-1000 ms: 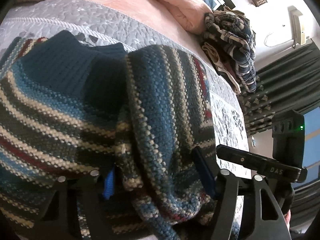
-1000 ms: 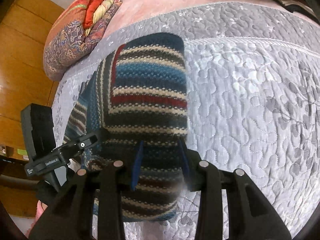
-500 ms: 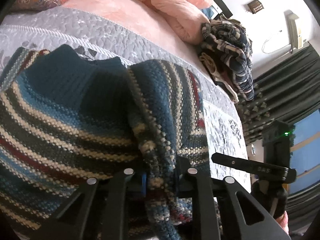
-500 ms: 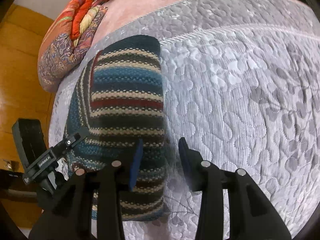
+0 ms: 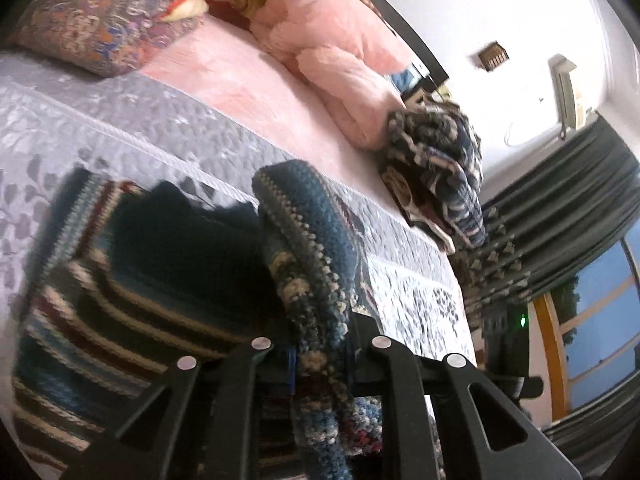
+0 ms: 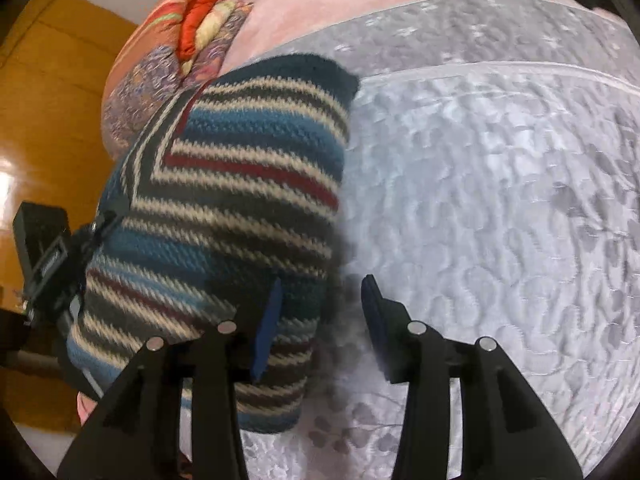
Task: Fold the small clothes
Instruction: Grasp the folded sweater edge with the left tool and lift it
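**What we could not make out**

We found the striped sweater smeared by motion blur in the left wrist view, its lower part cut off by the frame and hidden behind the left gripper's fingers. In the right wrist view, the sweater's near edge lay behind one finger.

Striped knit sweater, teal, cream, dark and red bands, lies partly folded on the grey quilted bed cover, one bunched fold lifted upright and pinched in the left hand-held gripper.
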Tool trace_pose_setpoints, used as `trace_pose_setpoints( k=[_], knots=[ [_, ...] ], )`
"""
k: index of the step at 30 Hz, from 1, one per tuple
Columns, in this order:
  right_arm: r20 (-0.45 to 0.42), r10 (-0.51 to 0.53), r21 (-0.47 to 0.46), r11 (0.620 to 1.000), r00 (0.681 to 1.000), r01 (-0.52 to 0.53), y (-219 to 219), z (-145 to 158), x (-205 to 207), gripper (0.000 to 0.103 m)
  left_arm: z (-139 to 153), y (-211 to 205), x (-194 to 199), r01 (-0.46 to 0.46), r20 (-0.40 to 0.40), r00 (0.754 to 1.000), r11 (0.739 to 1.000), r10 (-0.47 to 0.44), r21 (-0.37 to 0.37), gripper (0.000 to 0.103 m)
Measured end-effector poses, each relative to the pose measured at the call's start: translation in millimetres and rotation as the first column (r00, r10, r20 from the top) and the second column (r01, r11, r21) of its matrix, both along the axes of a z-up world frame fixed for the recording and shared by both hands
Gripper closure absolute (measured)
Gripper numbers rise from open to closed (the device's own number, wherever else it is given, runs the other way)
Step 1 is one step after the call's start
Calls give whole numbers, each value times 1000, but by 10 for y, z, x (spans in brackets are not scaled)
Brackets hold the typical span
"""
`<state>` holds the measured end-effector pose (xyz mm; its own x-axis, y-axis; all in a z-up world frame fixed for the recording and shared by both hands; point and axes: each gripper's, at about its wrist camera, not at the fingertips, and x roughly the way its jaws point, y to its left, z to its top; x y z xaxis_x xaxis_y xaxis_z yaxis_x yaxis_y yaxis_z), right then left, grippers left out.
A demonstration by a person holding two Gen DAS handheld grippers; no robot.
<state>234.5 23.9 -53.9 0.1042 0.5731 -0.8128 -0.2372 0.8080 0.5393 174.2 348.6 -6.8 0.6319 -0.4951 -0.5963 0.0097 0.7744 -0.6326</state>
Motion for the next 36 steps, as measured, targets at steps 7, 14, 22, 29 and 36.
trace_pose_setpoints(
  k=[7,14,22,29,36],
  knots=[
    [-11,94,42,995,996,-93,343,5,-135,55,78,547,-79,-58,23,998,998,59,-28,87],
    [-19,180,33,983,983,-180,759,-37,-309,54,-121,1019,-121,-92,-3,996,992,92,-90,87],
    [-23,208,0,978,978,-208,1034,-133,-366,53,-545,1349,-113,-55,-18,998,994,53,-98,87],
    [-6,228,-65,972,974,-228,1206,-241,-410,47,-887,1414,-90,-35,-48,998,997,31,-64,85],
    [-31,211,-29,977,977,-212,1153,-239,-401,45,-577,1394,-279,-71,-73,995,997,73,36,70]
  ],
)
